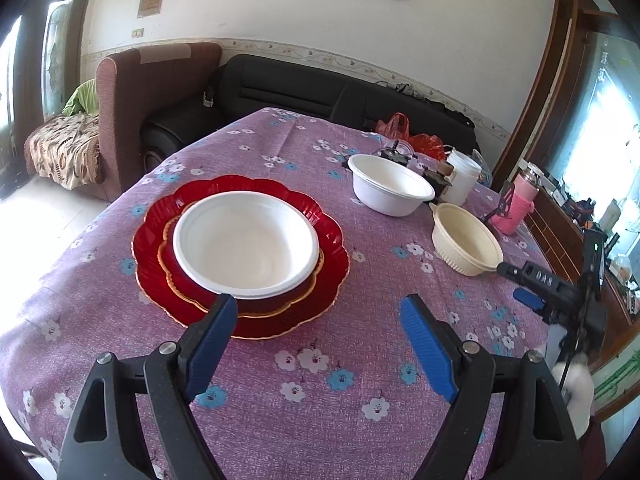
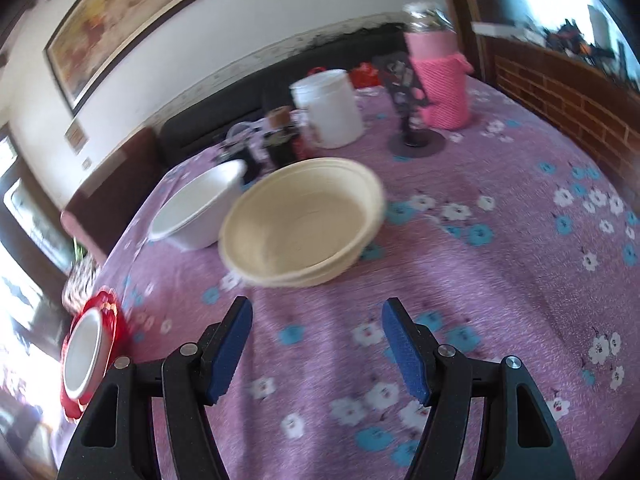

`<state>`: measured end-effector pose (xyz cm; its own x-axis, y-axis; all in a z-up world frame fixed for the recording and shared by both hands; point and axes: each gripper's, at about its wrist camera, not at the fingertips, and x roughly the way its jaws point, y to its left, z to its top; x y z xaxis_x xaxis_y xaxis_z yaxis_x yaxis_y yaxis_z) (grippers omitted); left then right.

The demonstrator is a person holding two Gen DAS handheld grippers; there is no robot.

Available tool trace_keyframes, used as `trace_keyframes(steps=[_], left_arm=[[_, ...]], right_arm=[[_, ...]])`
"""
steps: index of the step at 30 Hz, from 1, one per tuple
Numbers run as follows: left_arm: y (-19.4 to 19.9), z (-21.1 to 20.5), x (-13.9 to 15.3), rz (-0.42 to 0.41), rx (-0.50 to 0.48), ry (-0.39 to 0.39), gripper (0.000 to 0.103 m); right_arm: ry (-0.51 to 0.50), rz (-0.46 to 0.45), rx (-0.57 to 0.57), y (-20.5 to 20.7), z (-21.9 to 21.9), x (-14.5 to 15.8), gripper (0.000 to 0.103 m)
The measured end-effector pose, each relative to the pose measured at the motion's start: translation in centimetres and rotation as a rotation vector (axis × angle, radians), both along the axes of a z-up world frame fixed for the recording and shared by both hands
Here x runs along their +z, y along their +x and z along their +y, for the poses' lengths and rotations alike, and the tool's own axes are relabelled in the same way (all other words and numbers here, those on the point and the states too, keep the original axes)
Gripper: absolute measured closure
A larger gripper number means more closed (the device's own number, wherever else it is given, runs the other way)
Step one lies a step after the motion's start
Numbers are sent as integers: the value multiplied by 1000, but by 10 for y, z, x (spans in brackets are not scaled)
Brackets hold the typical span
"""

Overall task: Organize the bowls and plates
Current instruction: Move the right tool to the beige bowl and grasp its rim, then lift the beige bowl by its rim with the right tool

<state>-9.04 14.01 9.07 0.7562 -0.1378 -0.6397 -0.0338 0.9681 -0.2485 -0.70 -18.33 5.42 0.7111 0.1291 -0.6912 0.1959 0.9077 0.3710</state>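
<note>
Two red scalloped plates (image 1: 152,248) are stacked on the purple flowered tablecloth, with a white bowl (image 1: 246,240) on top. My left gripper (image 1: 316,312) is open and empty just in front of this stack. A second white bowl (image 1: 390,188) and a cream bowl (image 1: 466,242) stand apart to the right. My right gripper (image 2: 316,314) is open and empty, a short way in front of the cream bowl (image 2: 300,220); it also shows in the left wrist view (image 1: 516,280). The white bowl (image 2: 196,208) sits just left of the cream one. The red stack (image 2: 114,320) is far left.
A white jar (image 2: 328,108), a pink knitted bottle (image 2: 440,80), a black phone stand (image 2: 416,136), dark small items (image 2: 280,140) and red bags (image 1: 412,136) crowd the table's far right. A black sofa (image 1: 280,88) and a brown armchair (image 1: 132,92) stand behind.
</note>
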Motion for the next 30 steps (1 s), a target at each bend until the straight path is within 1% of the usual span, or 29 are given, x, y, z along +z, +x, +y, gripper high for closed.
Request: trace_keyframes(steps=[2, 5, 11, 12, 13, 14, 15, 16, 19, 21, 23, 30], left_arm=[[2, -3, -3, 10, -2, 7, 20], [8, -7, -8, 30, -3, 15, 20], [14, -16, -13, 53, -17, 32, 20], [15, -17, -13, 53, -20, 35, 20], [15, -18, -12, 53, -22, 38, 20], [14, -19, -12, 53, -24, 41, 20], [15, -20, -12, 53, -26, 41, 20], [14, -20, -11, 53, -27, 40, 20], [16, -20, -12, 58, -28, 29, 20], [16, -20, -13, 65, -35, 15, 20], [15, -20, -14, 70, -41, 4, 20], [17, -21, -15, 89, -59, -30, 20]], right_arm=[[61, 19, -32, 11, -16, -6, 32], [113, 42, -67, 25, -28, -13, 32], [108, 97, -57, 60, -22, -23, 32], [111, 111, -57, 66, -22, -25, 35], [119, 119, -60, 69, -22, -26, 41], [134, 128, -57, 71, -23, -27, 63], [154, 136, -48, 73, -25, -29, 78], [183, 141, -36, 72, -26, -30, 78], [209, 133, -12, 63, -28, -25, 83], [256, 140, 22, 55, -29, -23, 88], [309, 158, 67, 42, -28, -22, 89], [263, 226, 252, -2, -10, -22, 89]])
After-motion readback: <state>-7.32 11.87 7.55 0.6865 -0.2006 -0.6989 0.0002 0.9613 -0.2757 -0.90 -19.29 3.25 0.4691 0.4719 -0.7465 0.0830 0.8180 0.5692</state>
